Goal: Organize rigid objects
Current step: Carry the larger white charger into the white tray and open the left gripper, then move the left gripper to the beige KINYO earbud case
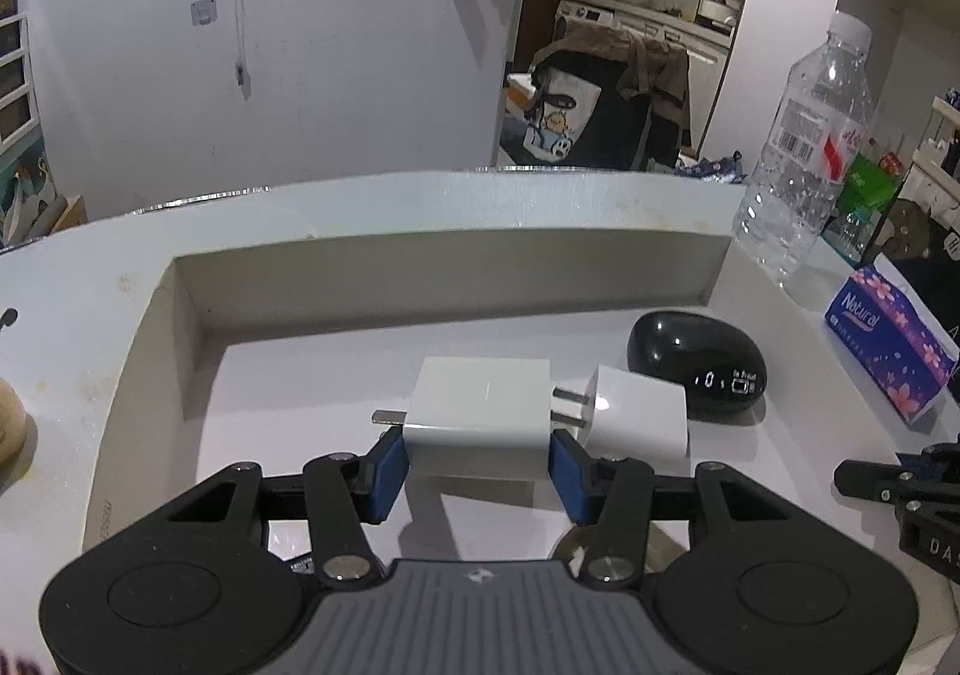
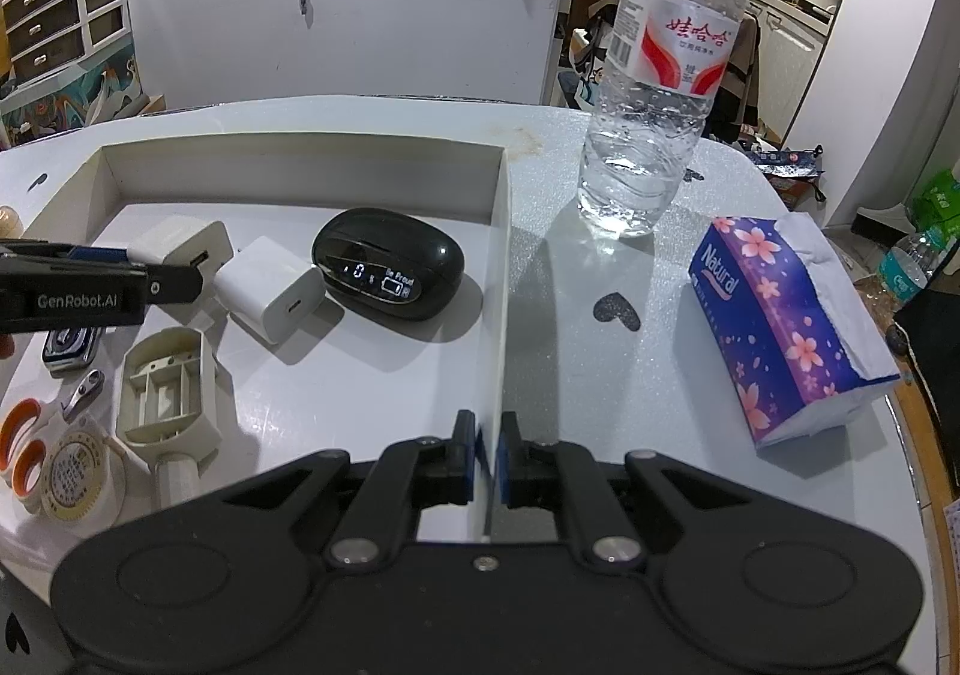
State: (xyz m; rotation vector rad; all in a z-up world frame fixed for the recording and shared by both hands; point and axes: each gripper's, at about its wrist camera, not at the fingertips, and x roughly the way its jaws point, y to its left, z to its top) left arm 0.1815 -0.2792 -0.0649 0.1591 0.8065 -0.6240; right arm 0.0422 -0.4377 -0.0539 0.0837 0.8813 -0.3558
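My left gripper (image 1: 479, 465) is shut on a white square charger (image 1: 480, 411) and holds it inside the shallow white box (image 1: 444, 267); the same charger shows in the right wrist view (image 2: 180, 246). A smaller white charger (image 1: 636, 417) lies just right of it, also seen in the right wrist view (image 2: 270, 288). A black earbud case (image 1: 696, 363) with a lit display lies beyond, and in the right wrist view (image 2: 387, 264). My right gripper (image 2: 487, 462) is shut on the box's right wall (image 2: 501, 279).
A beige plastic part (image 2: 168, 381), a watch (image 2: 69, 348), a clip (image 2: 84, 387) and tape rolls (image 2: 24, 441) lie at the box's left. On the table (image 2: 600, 363) stand a water bottle (image 2: 660, 75) and a purple tissue pack (image 2: 780, 327).
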